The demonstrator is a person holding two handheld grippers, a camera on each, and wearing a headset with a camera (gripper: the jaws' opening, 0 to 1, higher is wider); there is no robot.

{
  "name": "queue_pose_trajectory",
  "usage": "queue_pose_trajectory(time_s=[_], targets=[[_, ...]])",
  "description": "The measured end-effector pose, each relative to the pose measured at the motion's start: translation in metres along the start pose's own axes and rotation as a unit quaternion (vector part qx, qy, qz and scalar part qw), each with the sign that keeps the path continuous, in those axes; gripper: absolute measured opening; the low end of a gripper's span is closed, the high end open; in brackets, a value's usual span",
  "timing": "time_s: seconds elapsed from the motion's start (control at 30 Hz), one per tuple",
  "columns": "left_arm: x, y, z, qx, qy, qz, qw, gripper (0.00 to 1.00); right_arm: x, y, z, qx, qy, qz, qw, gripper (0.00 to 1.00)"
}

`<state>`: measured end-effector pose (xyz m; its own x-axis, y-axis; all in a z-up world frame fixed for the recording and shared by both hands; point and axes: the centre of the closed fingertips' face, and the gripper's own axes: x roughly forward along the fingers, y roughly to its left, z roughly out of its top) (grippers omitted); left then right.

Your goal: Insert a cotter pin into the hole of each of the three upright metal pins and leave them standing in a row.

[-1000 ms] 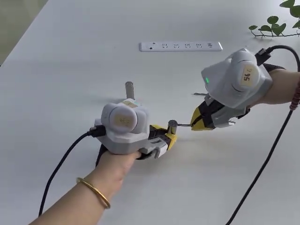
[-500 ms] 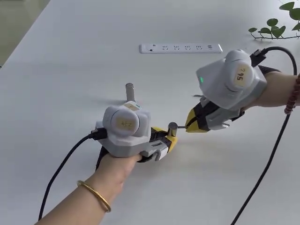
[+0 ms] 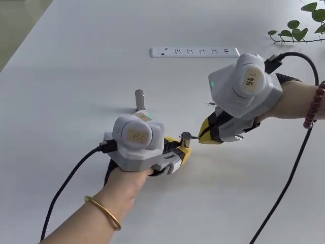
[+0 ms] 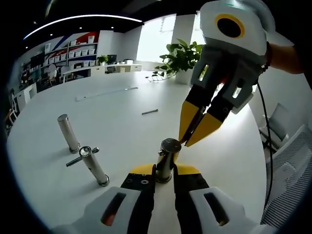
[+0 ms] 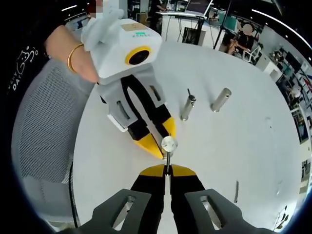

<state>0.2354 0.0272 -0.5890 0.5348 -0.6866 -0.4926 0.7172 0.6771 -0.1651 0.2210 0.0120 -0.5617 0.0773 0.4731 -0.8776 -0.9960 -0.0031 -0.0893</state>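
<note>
1. White table [image 3: 61, 76]: we note a finished pin [image 4: 92, 165] at 9 o'clock of the work.
2. Left gripper [image 3: 183, 151] clamps the metal pin [image 3: 186, 138] upright.
3. Right gripper [image 3: 203, 138], pinching a cotter pin [image 5: 167, 163], has closed in from 3 o'clock; insertion appears imminent.

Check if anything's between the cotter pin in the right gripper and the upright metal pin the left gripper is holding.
Nothing visible. The cotter pin in the right gripper reaches straight to the top of the metal pin clamped by the left gripper; the bare pin and the finished pin stand aside.
</note>
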Motion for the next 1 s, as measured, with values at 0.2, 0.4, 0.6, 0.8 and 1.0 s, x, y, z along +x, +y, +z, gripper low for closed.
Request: queue_pose_trajectory(time_s=[0.2, 0.4, 0.6, 0.8, 1.0], targets=[[0.0001, -0.0001, -0.0002, -0.002, -0.001, -0.001, 1.0000, 0.12, 0.0006, 0.0000, 0.0043, -0.007, -0.001, -0.004, 1.0000, 0.00], [0.0003, -0.0005, 0.0000, -0.005, -0.004, -0.001, 1.0000, 0.13, 0.0020, -0.0013, 0.0071, -0.033, -0.009, -0.007, 0.9994, 0.00], [0.0006, 0.0004, -0.0002, -0.012, -0.005, -0.001, 0.9999, 0.13, 0.0026, -0.0029, 0.0067, -0.044, -0.020, -0.014, 0.9987, 0.00], [-0.0042, 0.0016, 0.0087, -0.042, -0.026, -0.002, 0.9988, 0.17, 0.0023, -0.0041, 0.0058, -0.045, -0.030, -0.022, 0.9983, 0.02], [-0.0057, 0.0046, -0.0005, -0.021, -0.008, 0.008, 0.9997, 0.18, -0.0008, -0.0051, 0.0041, -0.042, -0.034, -0.031, 0.9980, 0.03]])
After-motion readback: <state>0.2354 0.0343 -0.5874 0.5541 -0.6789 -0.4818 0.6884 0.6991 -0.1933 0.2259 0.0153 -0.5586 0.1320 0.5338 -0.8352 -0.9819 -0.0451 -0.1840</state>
